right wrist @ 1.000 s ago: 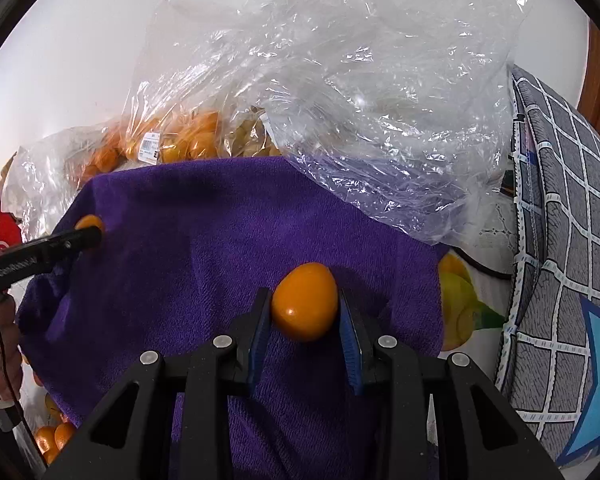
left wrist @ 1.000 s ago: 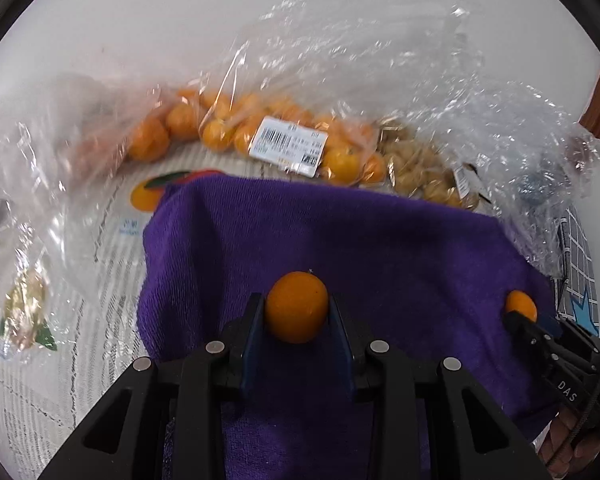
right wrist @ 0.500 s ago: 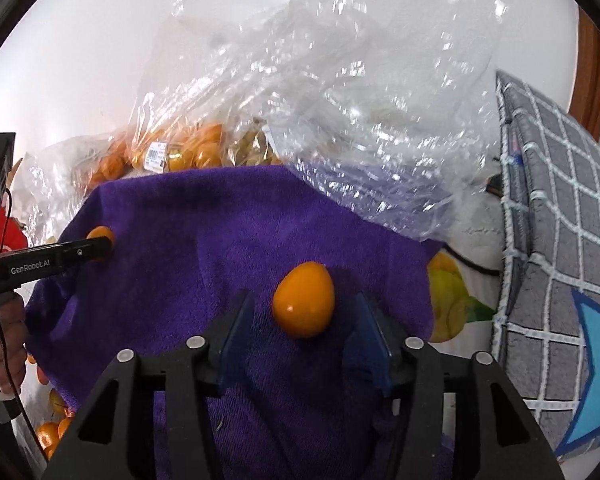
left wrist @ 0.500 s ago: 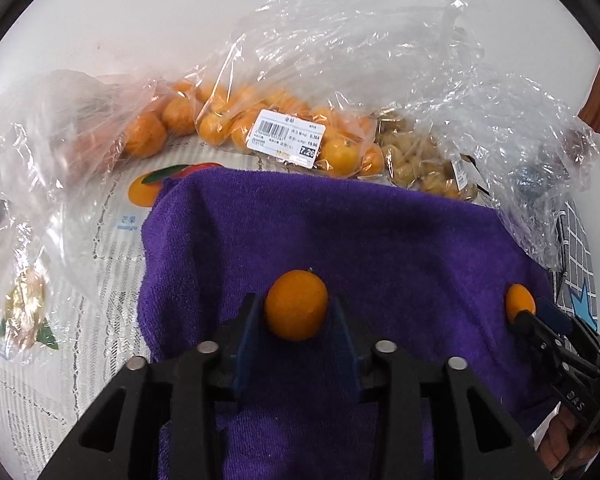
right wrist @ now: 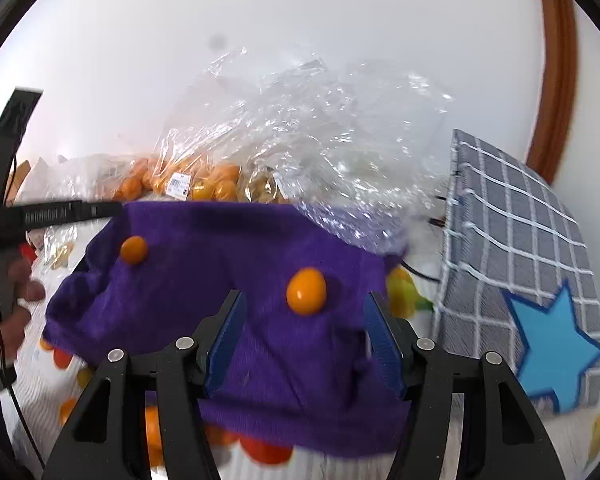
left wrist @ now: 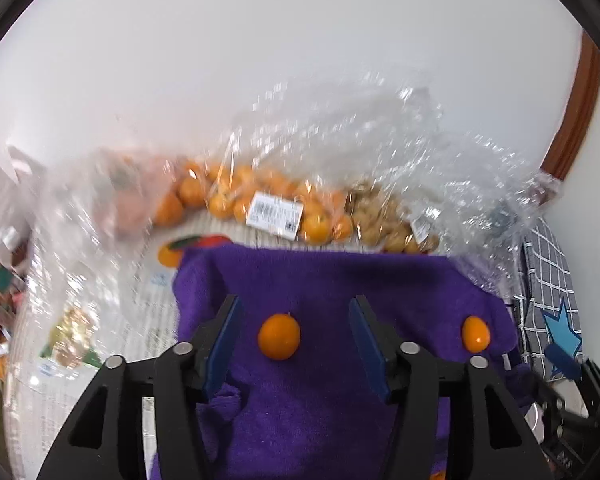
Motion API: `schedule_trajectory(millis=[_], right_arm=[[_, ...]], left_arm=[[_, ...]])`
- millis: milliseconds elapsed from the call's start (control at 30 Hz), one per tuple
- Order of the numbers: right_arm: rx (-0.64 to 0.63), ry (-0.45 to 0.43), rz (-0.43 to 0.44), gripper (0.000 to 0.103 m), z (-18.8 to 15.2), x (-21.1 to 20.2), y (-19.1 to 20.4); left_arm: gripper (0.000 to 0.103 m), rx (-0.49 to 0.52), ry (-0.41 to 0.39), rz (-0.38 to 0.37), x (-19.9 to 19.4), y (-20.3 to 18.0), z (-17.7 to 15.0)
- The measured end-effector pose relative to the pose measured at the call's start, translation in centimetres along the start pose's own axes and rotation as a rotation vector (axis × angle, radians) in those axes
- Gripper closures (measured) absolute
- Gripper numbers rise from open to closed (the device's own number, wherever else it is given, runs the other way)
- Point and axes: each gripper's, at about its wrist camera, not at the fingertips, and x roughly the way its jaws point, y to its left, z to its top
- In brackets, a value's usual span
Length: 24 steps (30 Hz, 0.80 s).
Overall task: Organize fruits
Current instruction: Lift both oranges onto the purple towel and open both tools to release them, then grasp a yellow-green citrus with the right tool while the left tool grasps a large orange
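Purple towel [left wrist: 340, 280]: thick terry cloth, matt, fuzzy nap, soft folds at edges. Two small oranges on it, round one [left wrist: 279, 336] w/ smooth matt-ish peel, oval one [right wrist: 306, 290] glossy w/ bright highlight. Behind the towel: clear plastic bags [right wrist: 320, 140], thin crinkly film, very shiny; paper label [left wrist: 275, 214] stuck on, matt white w/ print. Right of the towel: grey checked cushion [right wrist: 512, 232], woven cloth, matt, w/ felt-like blue star patch [right wrist: 552, 340]. Under the towel: printed table cover [left wrist: 148, 320], slight sheen, looks like plastic. Gripper bodies matt black plastic, pads [right wrist: 225, 336] blue ribbed rubber-like, metal screws [right wrist: 184, 343] shiny. Brown wood trim [right wrist: 556, 60] above the cushion, semi-gloss.
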Motion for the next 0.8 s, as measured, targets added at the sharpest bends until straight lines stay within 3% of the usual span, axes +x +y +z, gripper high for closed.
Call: schedule_trajectory(millis=[100, 200, 300, 433, 500, 800], right_arm=[[0.036, 0.050, 0.041, 0.034, -1.5, -1.6, -0.6], [0.063, 0.074, 0.087, 0.034, -3.1, -2.2, -0.5], [0.040, 0.080, 0.099, 0.035, -5.0, -3.1, 0.1], [0.030, 0.100, 0.151, 0.055, -7.3, -3.4, 0.9], [0.016, 0.113, 0.170, 0.060, -8.4, -3.2, 1.6], [-0.071, 0.151, 0.226, 0.063, -10.2, -1.5, 4.0]], left_arm=[[0.044, 0.019, -0.027, -0.017, -1.8, -0.3, -0.2], [0.044, 0.036, -0.043, -0.030, -3.4, -0.3, -1.3], [0.044, 0.106, -0.019, 0.010, -4.9, -0.6, -3.4], [0.044, 0.111, 0.001, 0.025, -6.5, 1.0, -6.8], [0.044, 0.092, 0.019, 0.016, -6.9, 2.0, -8.5], [0.044, 0.000, 0.067, 0.015, -8.1, 5.9, -15.1]])
